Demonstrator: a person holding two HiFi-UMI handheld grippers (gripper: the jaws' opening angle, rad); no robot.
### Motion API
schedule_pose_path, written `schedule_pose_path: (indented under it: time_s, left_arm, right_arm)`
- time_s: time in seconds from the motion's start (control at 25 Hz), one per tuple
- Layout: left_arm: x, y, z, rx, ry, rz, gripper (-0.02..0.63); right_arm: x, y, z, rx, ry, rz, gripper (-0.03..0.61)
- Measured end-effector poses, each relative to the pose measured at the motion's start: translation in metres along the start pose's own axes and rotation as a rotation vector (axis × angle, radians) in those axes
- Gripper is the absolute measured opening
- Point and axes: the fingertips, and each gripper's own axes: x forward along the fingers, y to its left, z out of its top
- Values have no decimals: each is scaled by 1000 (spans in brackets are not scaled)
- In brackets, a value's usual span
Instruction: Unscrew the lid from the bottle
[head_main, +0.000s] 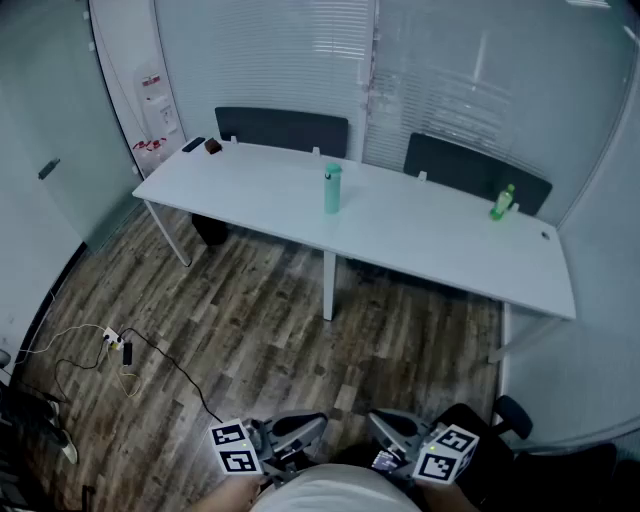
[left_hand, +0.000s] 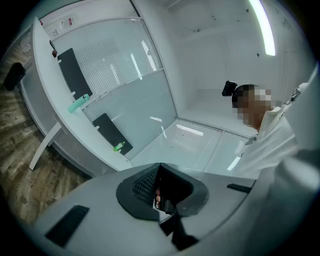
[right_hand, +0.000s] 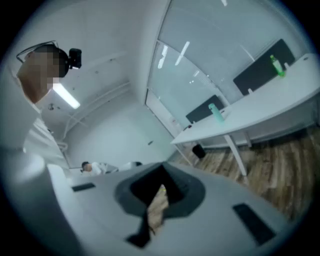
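Holds the fingers of the left gripper (left_hand: 160, 192) pressed together on nothing, and those of the right gripper (right_hand: 159, 189) likewise, both grippers low and close to the body at the bottom edge of the head view, side by side, tips angled toward each other above the wooden floor (head_main: 250, 310). Stands well apart from the white surface (head_main: 420, 240), where the teal bottle (head_main: 332, 192) rests upright near the middle, its lid (head_main: 332, 171) on and untouched. Finds a small green bottle (head_main: 502, 203) upright toward the surface's right end, with two dark chairs (head_main: 283, 130) behind.
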Motion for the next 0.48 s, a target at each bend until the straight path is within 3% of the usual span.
schedule_pose_path:
  time_s: [0.28, 0.48]
  left_arm:
    - [12, 2, -7, 1, 34, -15, 15]
    - [11, 5, -1, 14, 10, 7, 15]
  right_arm:
    - [2, -4, 4, -19, -1, 6, 20]
    - [-1, -5, 7, -27, -3, 18, 20]
